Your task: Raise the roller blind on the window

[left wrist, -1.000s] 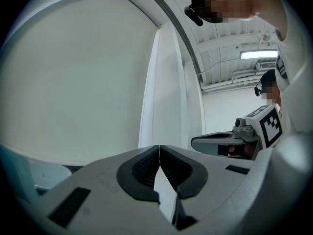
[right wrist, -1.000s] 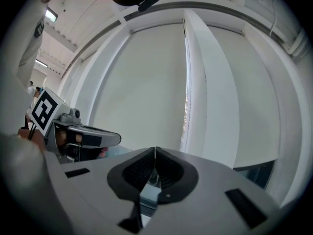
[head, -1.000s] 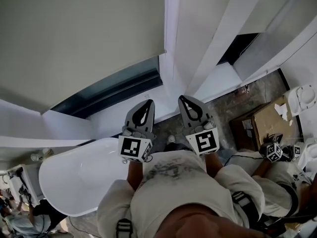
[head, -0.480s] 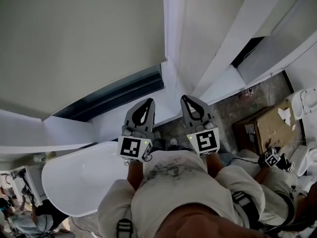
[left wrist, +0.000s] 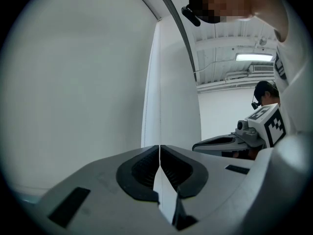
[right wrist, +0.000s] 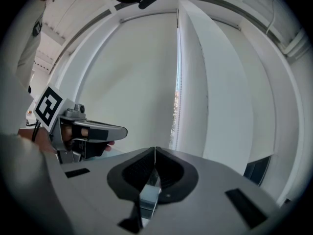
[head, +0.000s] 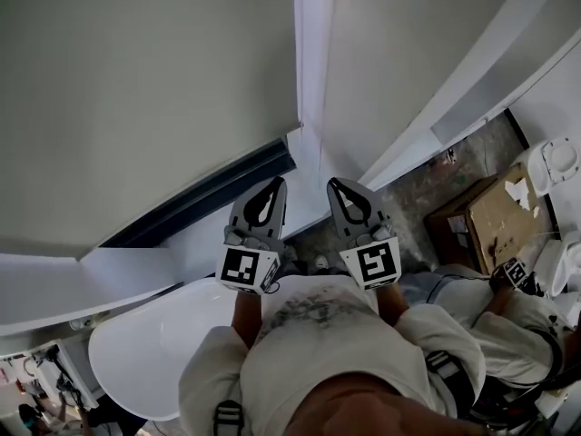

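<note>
The pale grey roller blind (head: 145,80) hangs down over most of the window, with a dark strip of glass (head: 204,198) showing below its bottom edge. My left gripper (head: 275,182) and right gripper (head: 334,182) are held side by side in front of my chest, pointing at the white upright (head: 309,71) beside the blind. Neither touches anything. In the left gripper view the jaws (left wrist: 159,147) are shut and empty, facing the blind (left wrist: 73,92). Those of the right gripper (right wrist: 155,149) are shut and empty too, and a thin bright gap (right wrist: 176,106) runs down the blind's right edge.
A white bathtub (head: 154,352) lies below the window sill (head: 73,280) at lower left. At right stand a cardboard box (head: 495,216) and a toilet (head: 558,162). Another person (head: 508,316) holding marker-cube grippers crouches at lower right.
Both grippers have moved closer to the window, staying shut and side by side; the blind fills more of the view. The other person's marker cubes have shifted right.
</note>
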